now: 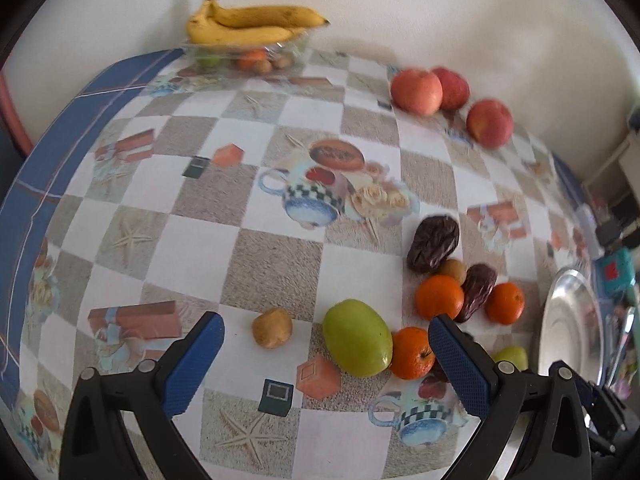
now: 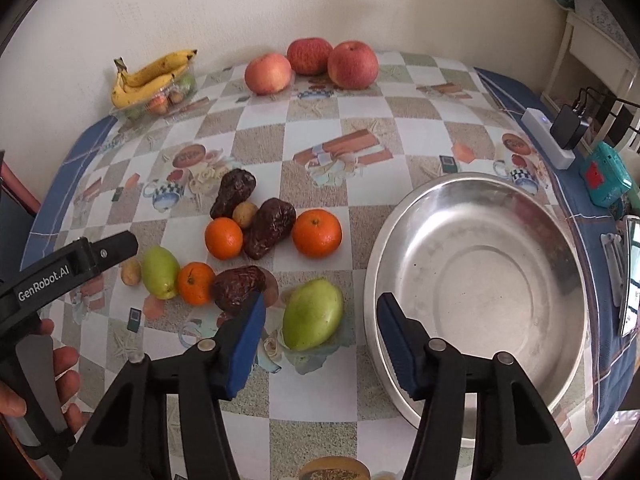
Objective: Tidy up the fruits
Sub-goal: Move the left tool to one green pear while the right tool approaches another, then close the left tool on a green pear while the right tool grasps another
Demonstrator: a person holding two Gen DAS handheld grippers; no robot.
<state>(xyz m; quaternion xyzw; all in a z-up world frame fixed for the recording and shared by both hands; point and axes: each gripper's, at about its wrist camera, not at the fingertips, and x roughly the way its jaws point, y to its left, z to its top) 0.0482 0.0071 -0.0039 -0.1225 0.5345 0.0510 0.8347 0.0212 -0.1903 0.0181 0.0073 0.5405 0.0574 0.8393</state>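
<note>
Far left, against the wall: banana bunch (image 2: 150,76) lying on top of a clear plastic tray (image 2: 132,111) that holds smaller fruit. Three red apples (image 2: 267,73) stand along the wall, to the right of it.

Left gripper (image 1: 326,330): jaws spread wide, holding nothing, low over the checked tablecloth (image 1: 272,264). Between its blue pads (image 1: 192,364) sit a small brown nut-like fruit (image 1: 272,327) and a green mango (image 1: 357,337); an orange mandarin (image 1: 412,353) touches the mango's right side.

Centre cluster: three dark wrinkled dates (image 2: 270,227), two more mandarins (image 2: 317,233), a small tan fruit (image 2: 245,214) packed among them.

Right gripper (image 2: 322,318): jaws also wide, empty. A second green mango (image 2: 313,314) lies on the cloth just ahead, between the fingers.

Right: steel bowl (image 2: 520,200), nothing inside, just beside that mango. Beyond it at the table edge: white power strip (image 2: 548,136) with a black adapter, and a teal box (image 2: 604,178).
</note>
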